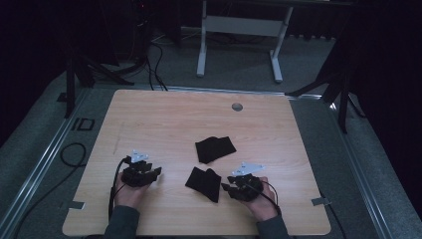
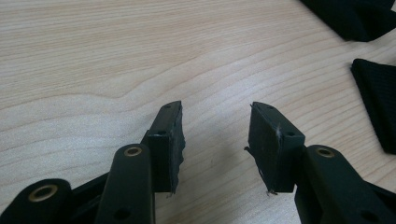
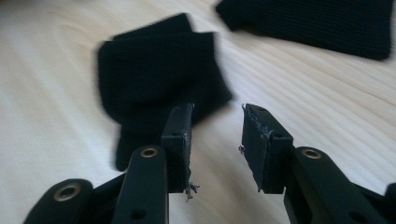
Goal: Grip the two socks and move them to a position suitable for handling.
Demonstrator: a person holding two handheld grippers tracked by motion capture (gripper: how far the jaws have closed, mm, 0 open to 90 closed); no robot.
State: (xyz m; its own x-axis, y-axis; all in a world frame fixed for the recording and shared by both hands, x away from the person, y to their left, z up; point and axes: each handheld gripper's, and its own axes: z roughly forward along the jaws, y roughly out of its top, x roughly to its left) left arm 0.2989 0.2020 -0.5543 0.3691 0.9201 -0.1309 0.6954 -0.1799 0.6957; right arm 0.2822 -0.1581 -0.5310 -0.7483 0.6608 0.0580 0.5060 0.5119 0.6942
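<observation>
Socks: two black pieces on the table (image 1: 164, 114), near sock (image 1: 204, 182) just left of the right gripper (image 1: 234, 187), far sock (image 1: 215, 148) beyond it, the two apart. Left gripper (image 1: 152, 174) over bare wood. Both jaws apart, empty. Judged step: first grasp. Approach low and pinch a single edge, not the folded bulk.

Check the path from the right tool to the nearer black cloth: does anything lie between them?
Nothing visible does. The right tool is open just beside the nearer black cloth, with bare wooden table between them.
</observation>
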